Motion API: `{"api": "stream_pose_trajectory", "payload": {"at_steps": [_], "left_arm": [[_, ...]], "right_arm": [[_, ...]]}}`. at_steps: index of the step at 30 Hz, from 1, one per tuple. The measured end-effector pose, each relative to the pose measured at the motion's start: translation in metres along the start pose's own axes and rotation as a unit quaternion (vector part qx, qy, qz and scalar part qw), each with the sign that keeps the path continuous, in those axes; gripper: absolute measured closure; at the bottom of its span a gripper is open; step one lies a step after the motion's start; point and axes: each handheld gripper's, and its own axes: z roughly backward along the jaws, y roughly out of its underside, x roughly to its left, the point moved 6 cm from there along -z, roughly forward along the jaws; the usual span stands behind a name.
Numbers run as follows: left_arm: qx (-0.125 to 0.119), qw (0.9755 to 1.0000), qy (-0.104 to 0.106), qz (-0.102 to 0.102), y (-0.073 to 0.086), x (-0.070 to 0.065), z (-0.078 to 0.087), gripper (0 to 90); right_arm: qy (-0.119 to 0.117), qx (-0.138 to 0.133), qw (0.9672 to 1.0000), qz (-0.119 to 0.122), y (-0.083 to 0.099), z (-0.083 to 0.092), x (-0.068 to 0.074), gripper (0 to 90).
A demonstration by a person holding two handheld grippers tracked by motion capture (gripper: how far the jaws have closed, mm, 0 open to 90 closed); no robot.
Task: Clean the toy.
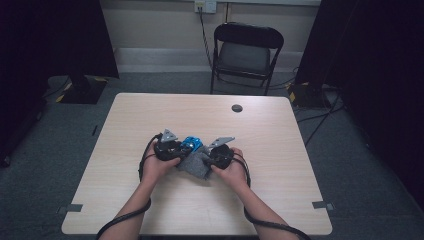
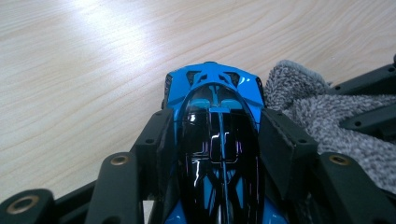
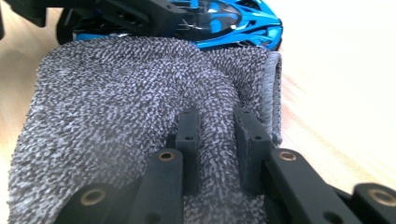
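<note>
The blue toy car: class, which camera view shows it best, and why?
The left gripper view: the blue toy car sits close up between that gripper's jaws. The right gripper view shows its side behind the grey cloth; the high view shows a small patch.

Each black hand-held gripper carries brass-ringed screws, a grey three-cornered top plate and a trailing black cable.

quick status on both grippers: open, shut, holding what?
Left gripper: shut on the blue toy car.
Right gripper: shut on a fold of the grey cloth.
</note>
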Motion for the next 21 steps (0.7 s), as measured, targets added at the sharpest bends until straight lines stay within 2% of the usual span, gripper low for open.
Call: {"api": "stream_pose_trajectory", "payload": {"at_steps": [13, 21], "left_arm": [[0.0, 1.0, 0.0, 0.002, 0.0, 0.0, 0.0, 46.8], [0.0, 1.0, 0.0, 0.003, 0.0, 0.0, 0.0, 46.8]], "right_arm": [[0.012, 0.008, 0.9999, 0.0, -0.003, -0.001, -0.012, 73.7], [0.024, 0.012, 0.9996, -0.011, -0.006, -0.002, -0.021, 73.7]]}}
